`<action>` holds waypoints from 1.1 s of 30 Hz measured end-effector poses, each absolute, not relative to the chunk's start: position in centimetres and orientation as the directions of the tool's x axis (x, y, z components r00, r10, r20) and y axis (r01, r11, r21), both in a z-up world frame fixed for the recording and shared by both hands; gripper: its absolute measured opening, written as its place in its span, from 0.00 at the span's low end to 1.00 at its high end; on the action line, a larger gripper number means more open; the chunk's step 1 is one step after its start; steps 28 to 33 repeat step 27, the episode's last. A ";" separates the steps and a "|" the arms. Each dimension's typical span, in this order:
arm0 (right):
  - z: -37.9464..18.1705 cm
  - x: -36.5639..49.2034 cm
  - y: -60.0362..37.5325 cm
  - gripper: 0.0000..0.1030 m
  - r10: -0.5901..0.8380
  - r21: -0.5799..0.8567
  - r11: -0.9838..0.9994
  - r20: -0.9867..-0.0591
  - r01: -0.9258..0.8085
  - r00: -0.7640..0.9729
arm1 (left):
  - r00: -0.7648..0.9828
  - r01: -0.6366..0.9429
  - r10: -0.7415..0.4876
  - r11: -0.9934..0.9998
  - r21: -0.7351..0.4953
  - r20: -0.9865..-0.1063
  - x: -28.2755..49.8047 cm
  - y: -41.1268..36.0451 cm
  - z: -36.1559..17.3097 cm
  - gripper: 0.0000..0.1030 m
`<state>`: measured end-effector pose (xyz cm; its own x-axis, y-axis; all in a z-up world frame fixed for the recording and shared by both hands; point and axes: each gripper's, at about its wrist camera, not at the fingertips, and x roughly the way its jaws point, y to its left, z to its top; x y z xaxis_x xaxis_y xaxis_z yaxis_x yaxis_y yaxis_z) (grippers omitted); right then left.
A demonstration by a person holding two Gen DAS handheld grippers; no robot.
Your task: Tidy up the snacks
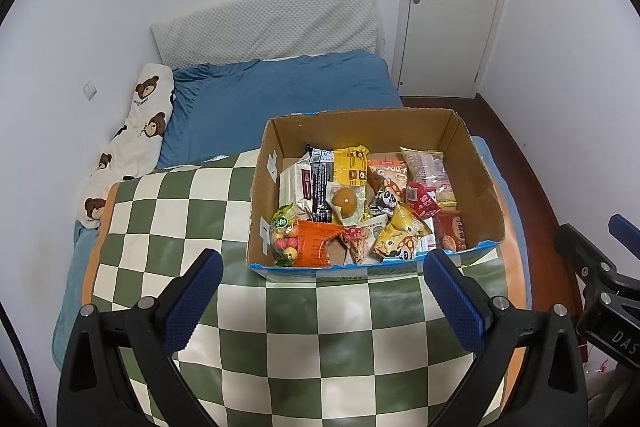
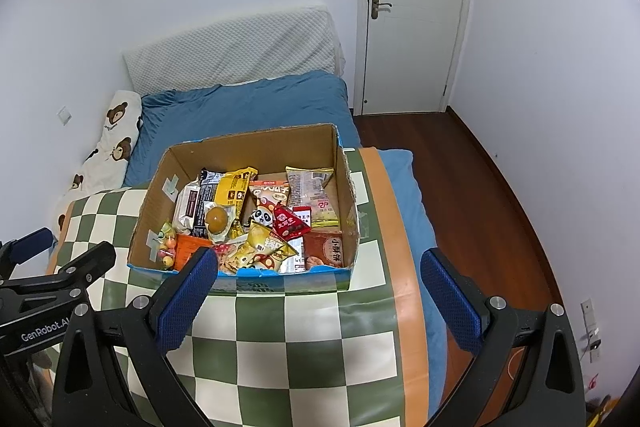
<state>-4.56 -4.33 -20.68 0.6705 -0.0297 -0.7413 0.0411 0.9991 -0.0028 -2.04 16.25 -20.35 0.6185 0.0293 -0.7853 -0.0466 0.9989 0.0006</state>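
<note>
Snack packets [image 1: 360, 211] heaped (jumbled), cardboard box [image 1: 476, 187]

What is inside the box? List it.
The box holds loose snack packets: a yellow packet, a wrapped egg, a panda packet, an orange bag. Whatever lies beneath them, and most of the floor, is covered.

A bed with a blue sheet [image 1: 280, 95] carried a green-and-cream checkered cloth [image 1: 168, 203]. On the cloth stood an open cardboard box [image 1: 360, 125] of snacks. Left of the box a bear-print pillow [image 1: 132, 143] lay along the wall; beyond it leaned a white quilted cushion [image 1: 264, 27].
</note>
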 end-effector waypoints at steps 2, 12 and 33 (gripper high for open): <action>-20.7 -4.7 -4.3 1.00 -0.026 0.000 0.999 -0.740 0.038 0.672 | 0.622 -0.049 0.033 0.999 0.003 -0.782 -2.1 16.3 -20.3 1.00; -20.2 -4.9 -4.2 1.00 -0.021 0.000 1.000 -0.729 0.031 0.684 | 0.629 -0.052 0.034 0.999 0.001 -0.777 -2.1 16.4 -20.1 1.00; -19.9 -5.1 -4.1 1.00 -0.014 0.008 1.000 -0.726 0.029 0.688 | 0.642 -0.060 0.039 0.998 0.001 -0.766 -2.3 16.4 -19.7 1.00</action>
